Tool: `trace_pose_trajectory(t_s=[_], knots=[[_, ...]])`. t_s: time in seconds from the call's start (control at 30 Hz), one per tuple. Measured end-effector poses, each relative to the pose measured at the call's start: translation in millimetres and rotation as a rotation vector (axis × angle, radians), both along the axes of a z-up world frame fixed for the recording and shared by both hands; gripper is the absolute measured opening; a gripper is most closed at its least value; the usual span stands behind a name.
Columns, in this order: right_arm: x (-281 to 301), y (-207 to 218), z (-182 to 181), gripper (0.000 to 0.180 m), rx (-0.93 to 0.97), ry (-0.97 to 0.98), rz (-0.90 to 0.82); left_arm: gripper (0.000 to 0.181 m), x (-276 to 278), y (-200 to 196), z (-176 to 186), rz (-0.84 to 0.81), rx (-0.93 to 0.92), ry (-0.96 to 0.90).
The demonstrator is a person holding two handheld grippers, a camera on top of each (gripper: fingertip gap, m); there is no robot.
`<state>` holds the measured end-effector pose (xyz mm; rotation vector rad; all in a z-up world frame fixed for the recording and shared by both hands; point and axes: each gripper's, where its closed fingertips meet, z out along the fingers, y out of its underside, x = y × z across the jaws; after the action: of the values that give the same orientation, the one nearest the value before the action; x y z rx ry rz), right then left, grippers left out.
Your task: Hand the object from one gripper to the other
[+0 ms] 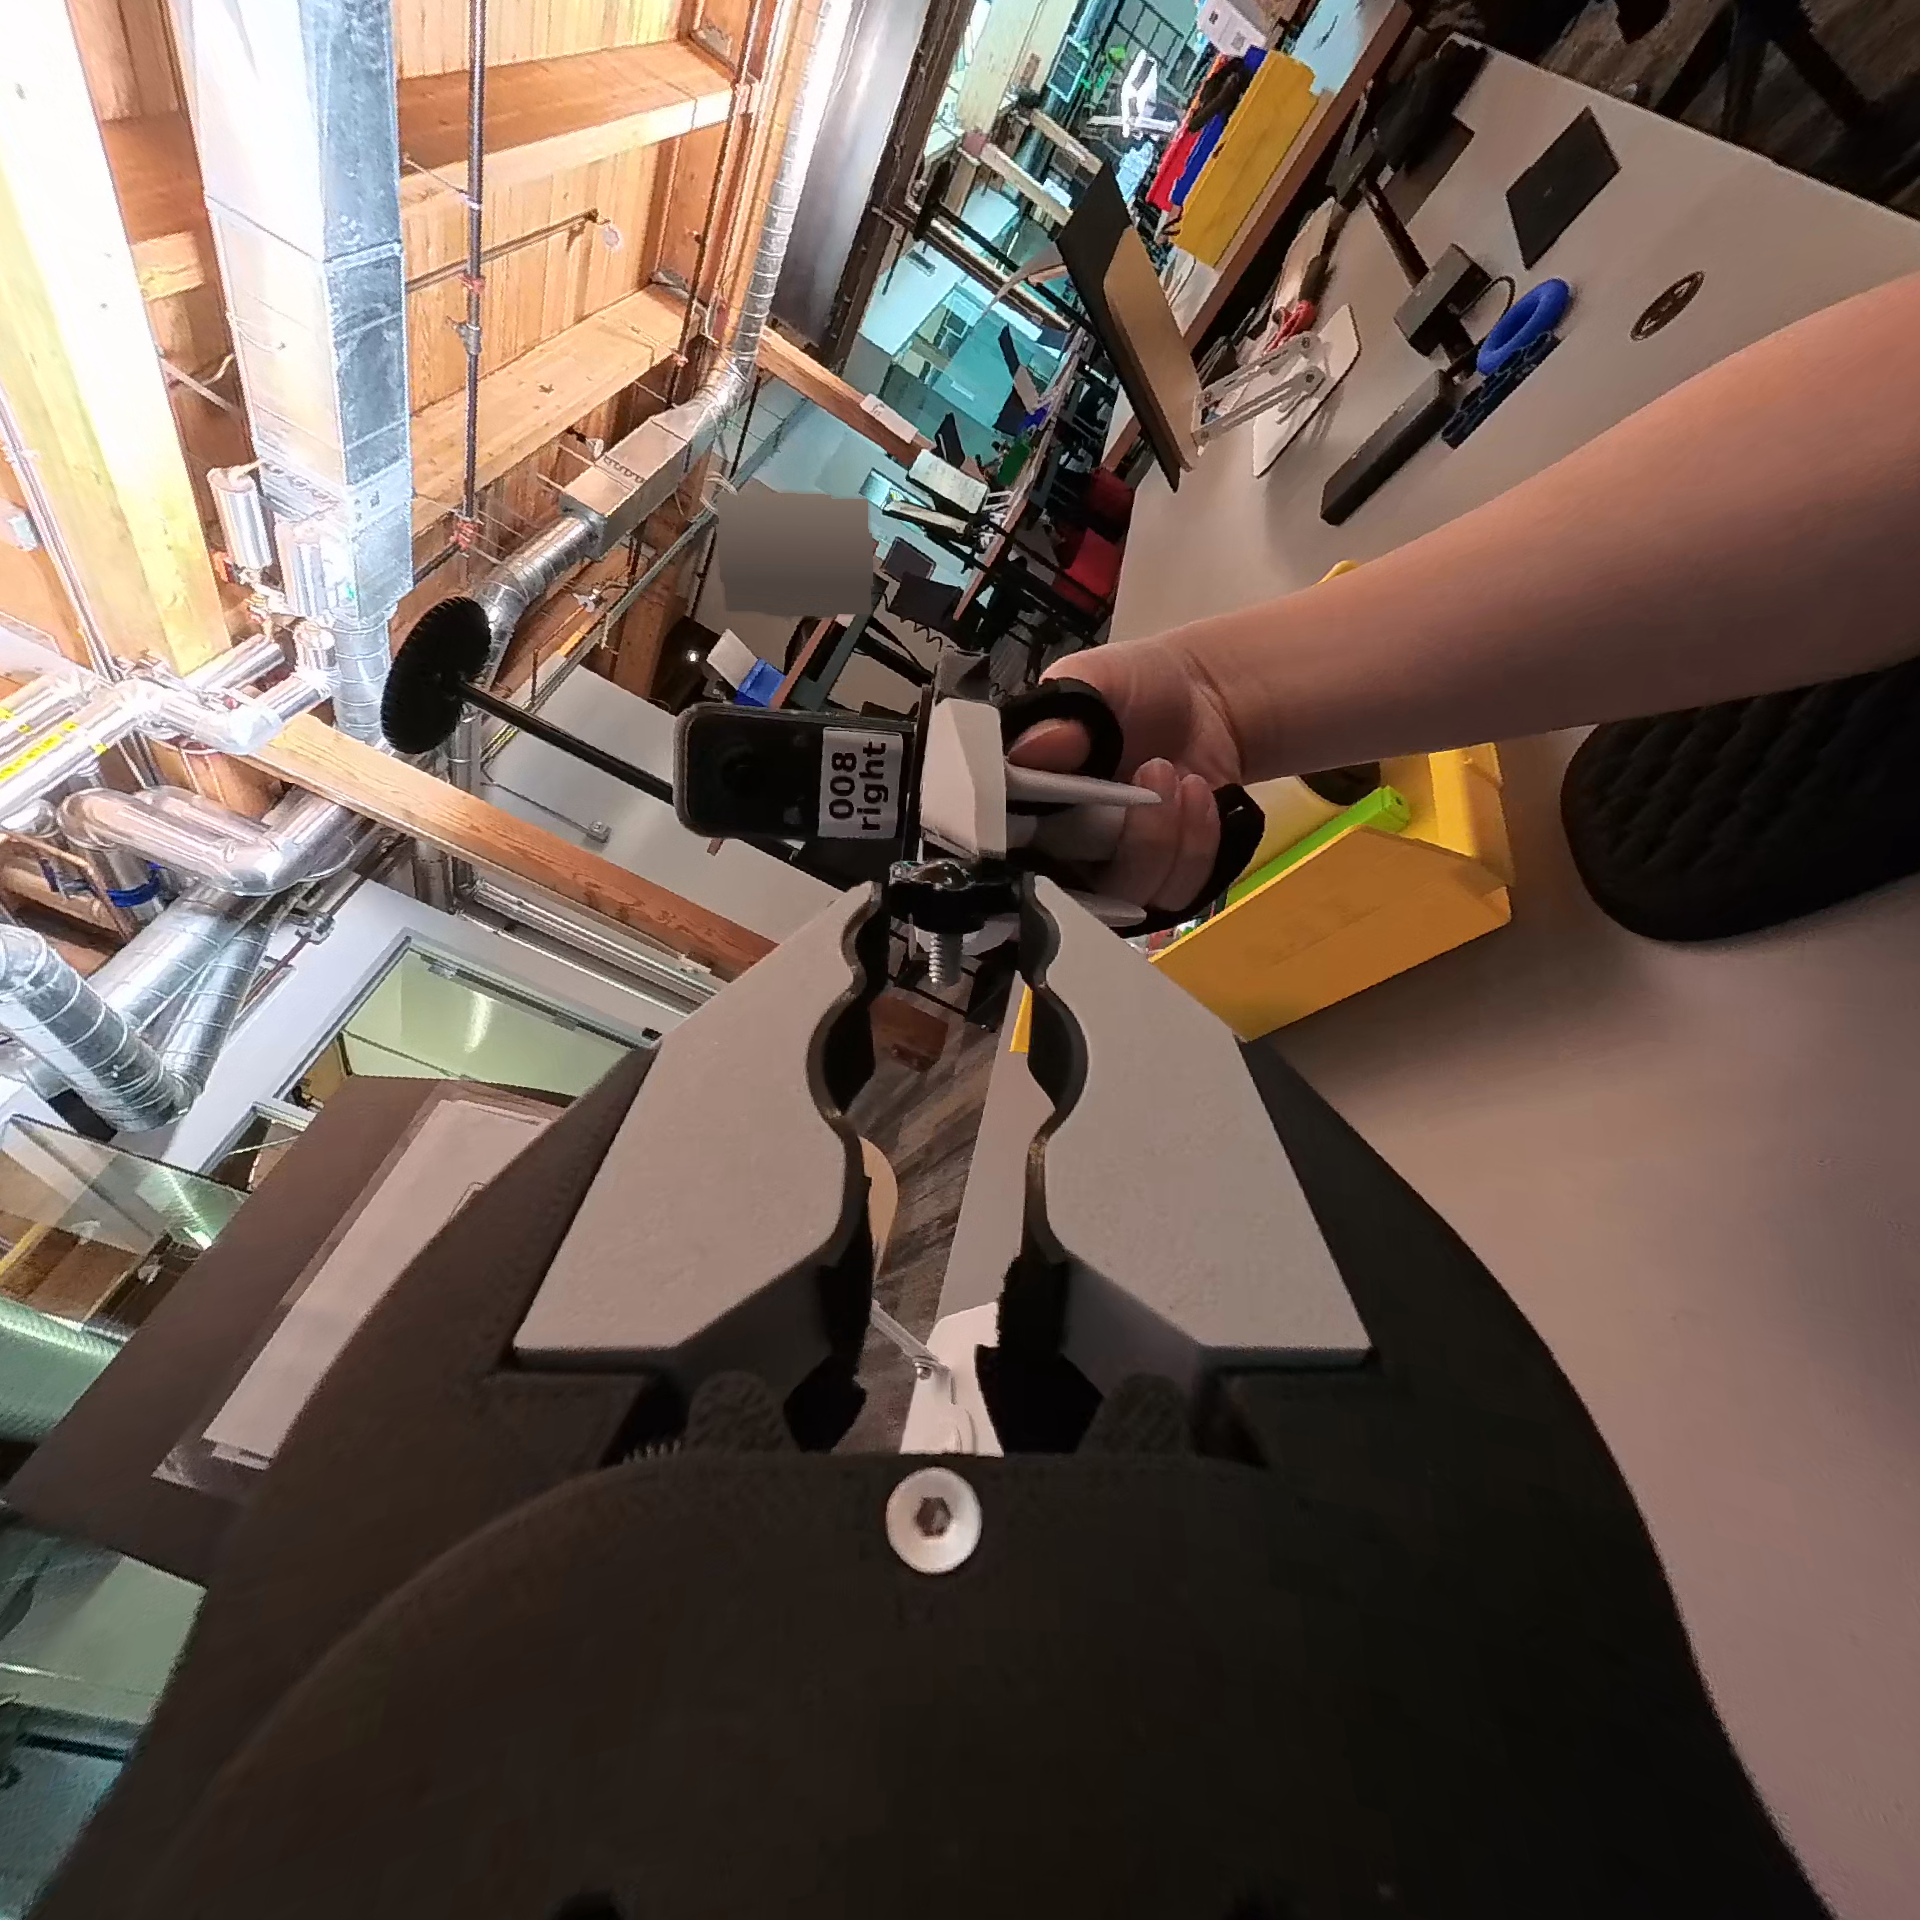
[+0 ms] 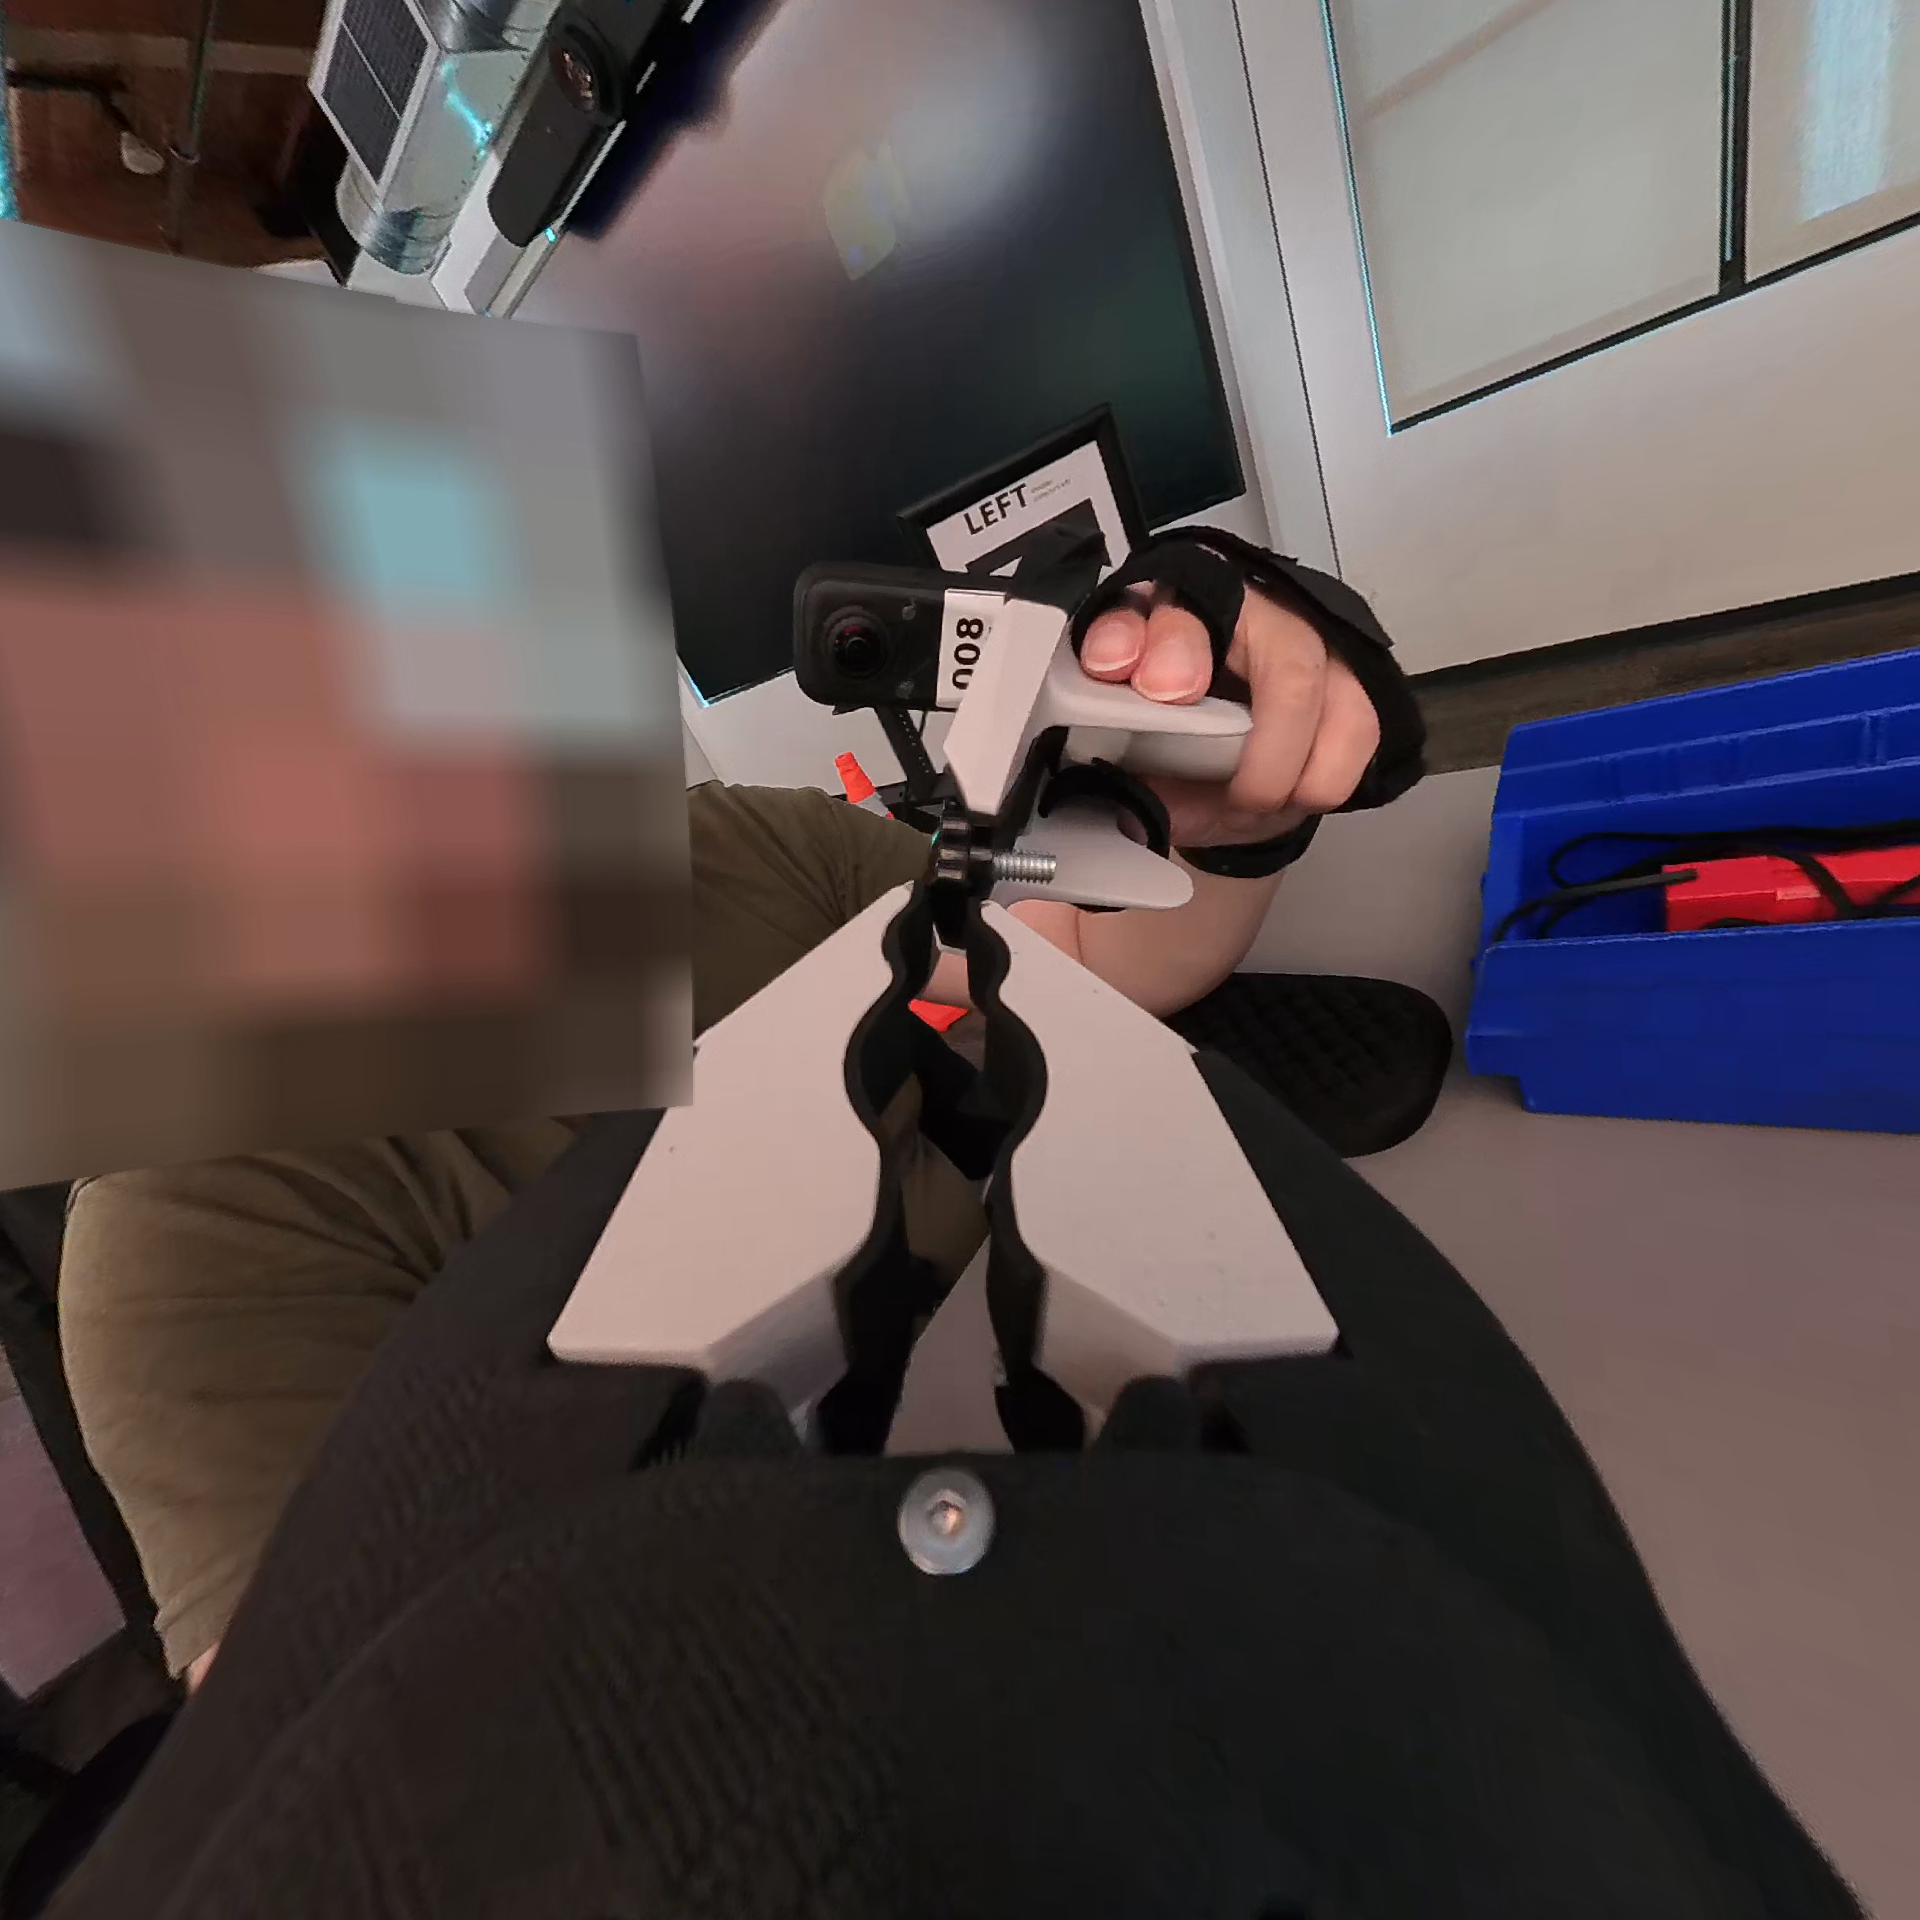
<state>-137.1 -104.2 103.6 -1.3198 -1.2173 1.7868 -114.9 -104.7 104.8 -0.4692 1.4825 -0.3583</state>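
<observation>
1. Reaching in from the left, the left gripper (image 1: 951, 914) has its fingers a little apart, the tips flanking the black knob of a small thumbscrew (image 1: 940, 888). Whether those tips press on the knob or only bracket it cannot be told.
2. Between the two tools, the thumbscrew hangs in the air above the edge of the bench (image 1: 1558, 1195), touching nothing but finger tips. In the left wrist view its threaded shaft runs crosswise to the line on which the fingers meet, so the left fingers face the knob across its width.
3. On the right, the right gripper (image 2: 951, 920) meets the left one tip to tip and rolled about a quarter turn from it. Its fingers are nearly together and seem to pinch the knob's lower edge across its thin side, the thread sticking out sideways.
4. Both the left hand (image 2: 1278, 717) and the right hand (image 1: 1153, 810) are equally close. The handover likely turns on one pair gripping firmly before the other lets go.
</observation>
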Motion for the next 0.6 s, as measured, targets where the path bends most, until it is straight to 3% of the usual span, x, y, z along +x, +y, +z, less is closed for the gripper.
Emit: trace_pose_trajectory(t_s=[0.23, 0.37, 0.5, 0.6], knots=[[1, 6, 3, 0.005, 0.012, 0.016, -0.045, 0.021, -1, 7, 3, 0.052, 0.034, -0.010], [3, 11, 15, 0.025, 0.067, 0.082, -0.113, 0.021, -4, 22, 13, 0.144, 0.073, -0.073], [6, 28, 28, 0.046, 0.299, 0.134, -0.337, 0.021, -16, 36, 38, 0.235, 0.099, -0.235], [11, 57, 45, 0.047, 0.437, 0.146, -0.616, 0.021, -28, 52, 53, 0.374, 0.178, -0.327]])
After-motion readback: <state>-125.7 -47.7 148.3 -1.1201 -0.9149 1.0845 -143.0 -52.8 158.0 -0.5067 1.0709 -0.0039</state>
